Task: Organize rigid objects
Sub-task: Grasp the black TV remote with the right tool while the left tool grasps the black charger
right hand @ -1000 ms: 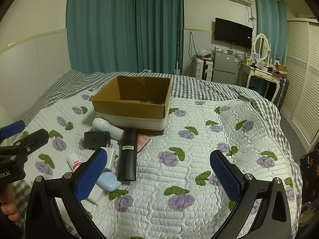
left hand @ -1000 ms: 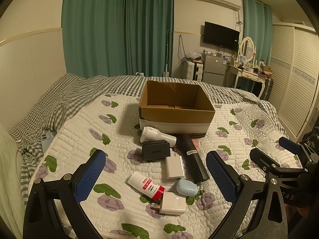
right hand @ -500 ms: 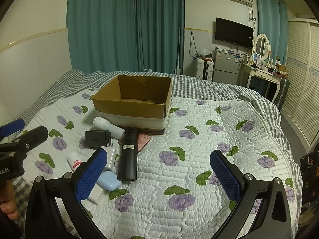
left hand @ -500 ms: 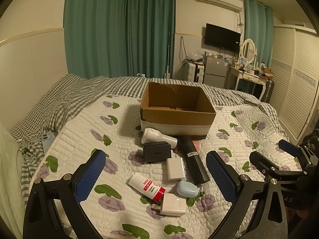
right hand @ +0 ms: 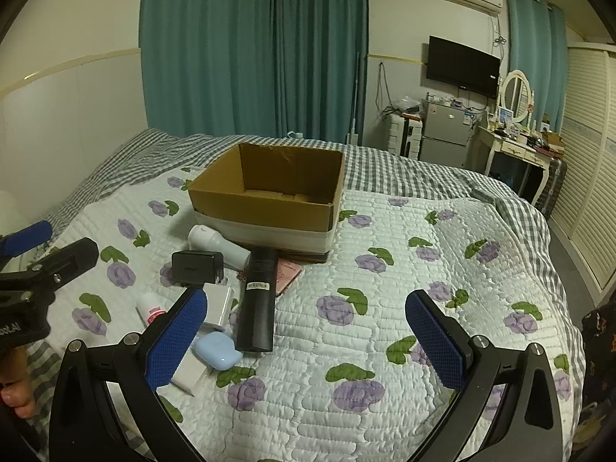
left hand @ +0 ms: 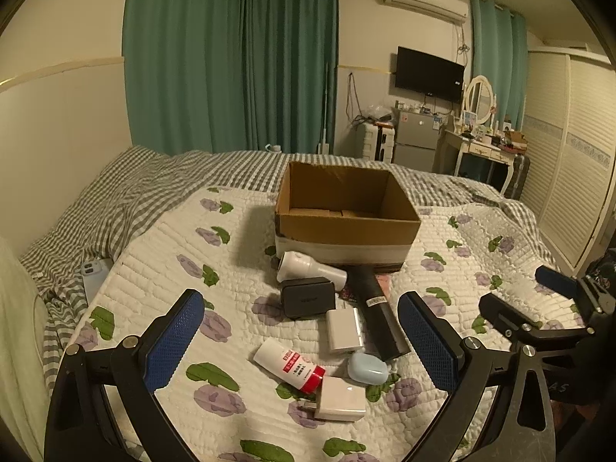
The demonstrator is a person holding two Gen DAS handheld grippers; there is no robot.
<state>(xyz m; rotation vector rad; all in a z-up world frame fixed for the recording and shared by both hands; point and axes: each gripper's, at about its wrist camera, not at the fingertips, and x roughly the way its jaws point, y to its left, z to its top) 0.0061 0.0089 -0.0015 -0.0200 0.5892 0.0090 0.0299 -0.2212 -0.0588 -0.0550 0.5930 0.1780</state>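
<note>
An open cardboard box (left hand: 346, 227) sits mid-bed; it also shows in the right wrist view (right hand: 265, 208). In front of it lie a white handheld device (left hand: 308, 269), a black charger (left hand: 308, 296), a black cylinder (left hand: 379, 321), a white adapter (left hand: 343, 330), a white tube with red cap (left hand: 288, 364), a light blue case (left hand: 367, 367) and a white block (left hand: 340, 398). My left gripper (left hand: 300, 340) is open and empty, held above these items. My right gripper (right hand: 308, 337) is open and empty, to the right of the pile.
The bed has a flower-print quilt (right hand: 404, 269) over a grey checked sheet (left hand: 127, 200). A phone (left hand: 92, 273) lies at the bed's left edge. A pink card (right hand: 287, 273) lies under the black cylinder. Fridge, dressing table and wardrobe stand beyond the bed.
Both grippers have drifted slightly, so the box and pile shift a little in view. Both stay open. No object has moved.
</note>
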